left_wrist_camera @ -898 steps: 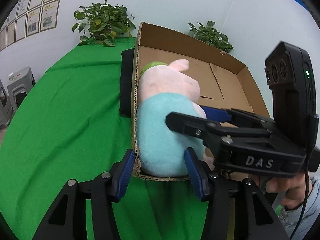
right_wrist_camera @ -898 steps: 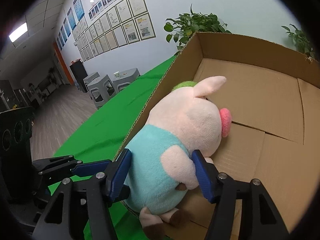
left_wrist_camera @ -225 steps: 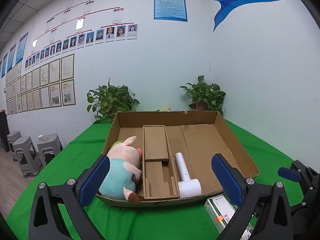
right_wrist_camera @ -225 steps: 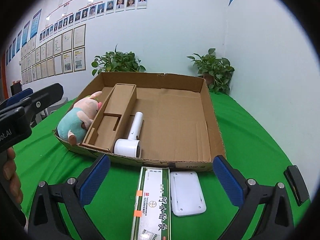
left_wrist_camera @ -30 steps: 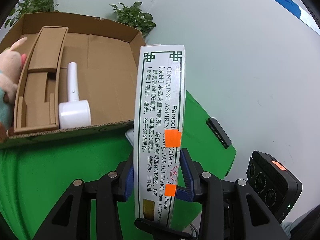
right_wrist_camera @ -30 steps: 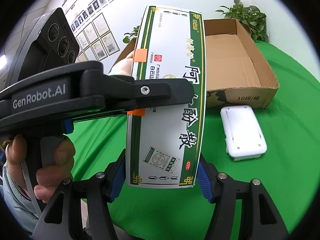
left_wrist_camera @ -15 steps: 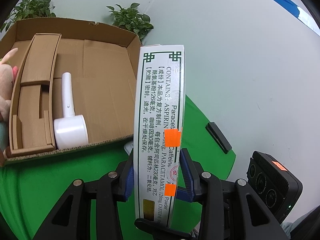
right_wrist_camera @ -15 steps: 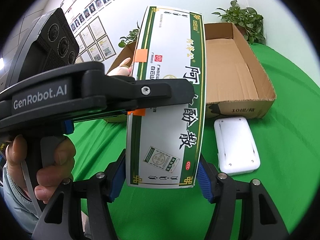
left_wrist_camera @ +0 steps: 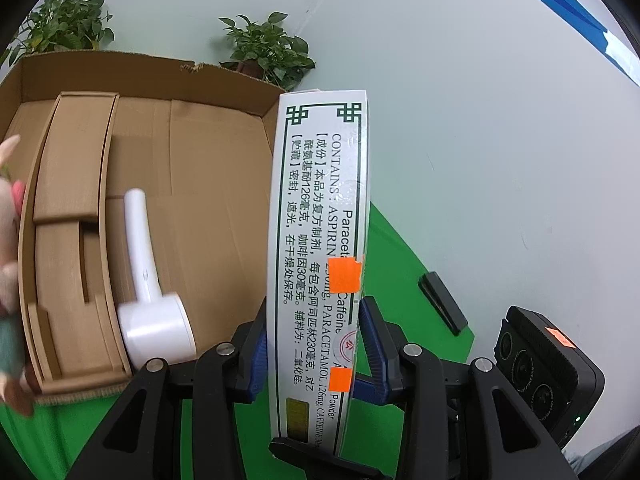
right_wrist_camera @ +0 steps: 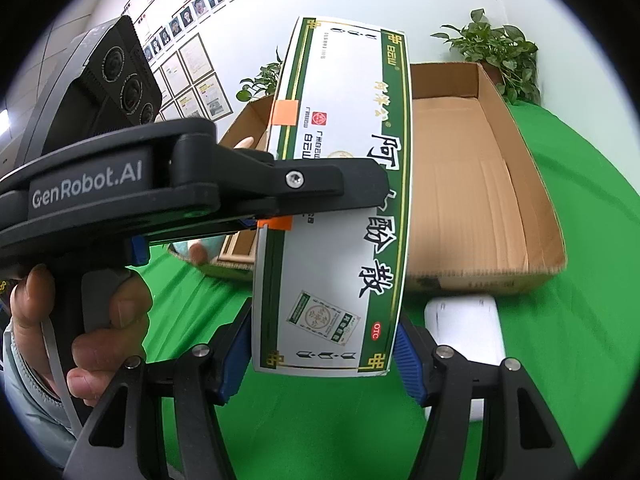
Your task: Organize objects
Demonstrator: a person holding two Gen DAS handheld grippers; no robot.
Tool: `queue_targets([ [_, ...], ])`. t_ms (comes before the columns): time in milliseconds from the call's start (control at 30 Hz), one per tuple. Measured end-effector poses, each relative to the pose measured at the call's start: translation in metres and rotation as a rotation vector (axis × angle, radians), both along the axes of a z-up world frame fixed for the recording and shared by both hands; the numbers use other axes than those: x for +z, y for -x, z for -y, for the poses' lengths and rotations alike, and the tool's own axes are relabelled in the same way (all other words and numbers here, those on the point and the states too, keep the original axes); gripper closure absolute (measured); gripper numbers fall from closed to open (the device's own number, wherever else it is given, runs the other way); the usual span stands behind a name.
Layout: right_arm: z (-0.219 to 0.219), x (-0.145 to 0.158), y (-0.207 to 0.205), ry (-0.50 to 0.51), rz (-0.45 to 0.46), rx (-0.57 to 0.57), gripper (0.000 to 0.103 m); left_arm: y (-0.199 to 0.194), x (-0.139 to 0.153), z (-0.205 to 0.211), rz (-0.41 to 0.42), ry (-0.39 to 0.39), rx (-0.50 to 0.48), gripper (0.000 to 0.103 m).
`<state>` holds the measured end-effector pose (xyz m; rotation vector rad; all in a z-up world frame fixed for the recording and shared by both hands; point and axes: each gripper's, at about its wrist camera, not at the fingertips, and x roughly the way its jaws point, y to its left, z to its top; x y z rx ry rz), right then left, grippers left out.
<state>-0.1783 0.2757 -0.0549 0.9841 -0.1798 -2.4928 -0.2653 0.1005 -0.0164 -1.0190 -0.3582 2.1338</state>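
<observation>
Both grippers hold one long white-and-green medicine box (left_wrist_camera: 320, 248), raised upright in the air in front of the open cardboard box (left_wrist_camera: 192, 184). My left gripper (left_wrist_camera: 314, 356) is shut on its narrow sides. My right gripper (right_wrist_camera: 324, 356) is shut across its wide face (right_wrist_camera: 340, 184). The left gripper's body also shows in the right wrist view (right_wrist_camera: 180, 196), clamped on the box from the left. Inside the cardboard box lie a white hair dryer (left_wrist_camera: 148, 296), a cardboard insert (left_wrist_camera: 68, 216) and a pink plush pig (left_wrist_camera: 10, 216) at the left edge.
A white flat case (right_wrist_camera: 466, 336) lies on the green cloth (right_wrist_camera: 580, 240) in front of the cardboard box. A small black object (left_wrist_camera: 442, 300) lies on the cloth at the right. Potted plants (left_wrist_camera: 272, 52) stand behind the box against the wall.
Both grippers, with the medicine box, have moved closer to the cardboard box. Its open floor now lies right behind the medicine box.
</observation>
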Motion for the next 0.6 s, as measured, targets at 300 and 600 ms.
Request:
queue_targets([
  [300,-0.003,0.008,0.05,-0.001,0.037,0.025,0.041,0.063,0.003,-0.001,0.056,0.004,0.038,0.065],
  [600,-0.011,-0.014,0.095,0.025,0.161,0.059,0.041,0.12,-0.028,-0.005,0.187,0.034,0.063,0.065],
])
